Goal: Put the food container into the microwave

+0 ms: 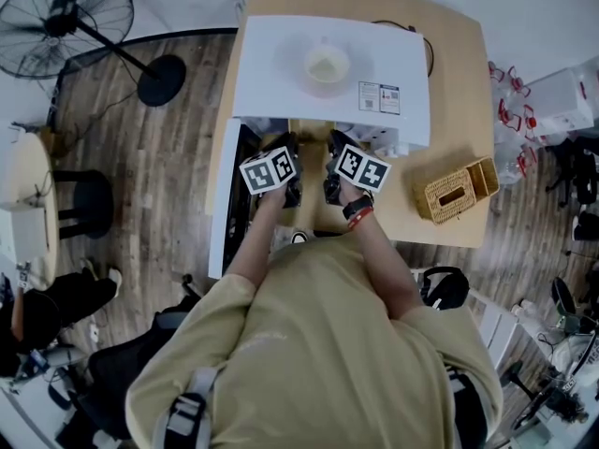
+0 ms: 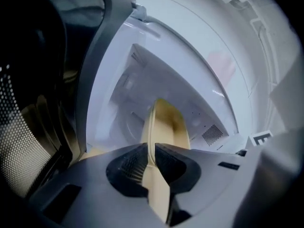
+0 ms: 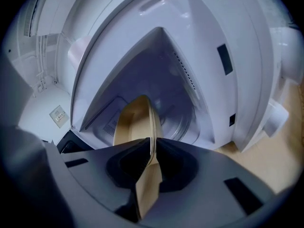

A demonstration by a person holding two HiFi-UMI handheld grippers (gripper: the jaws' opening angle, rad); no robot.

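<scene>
A tan food container (image 2: pixel 164 127) is held by its rims between both grippers, right at the mouth of the white microwave (image 1: pixel 332 73). My left gripper (image 2: pixel 151 161) is shut on one rim, and the microwave's open cavity (image 2: pixel 142 89) lies straight ahead of it. My right gripper (image 3: pixel 153 152) is shut on the opposite rim of the container (image 3: pixel 135 122), facing the same cavity (image 3: pixel 156 80). In the head view both grippers (image 1: pixel 271 171) (image 1: pixel 360 168) sit side by side under the microwave's front edge, and the container is hidden between them.
The microwave door (image 1: pixel 225 199) hangs open to the left, its dark mesh window (image 2: pixel 23 141) close beside the left gripper. A wicker tissue box (image 1: pixel 457 190) sits on the wooden table (image 1: pixel 459 82) at the right. A small bowl (image 1: pixel 327 65) rests on top of the microwave.
</scene>
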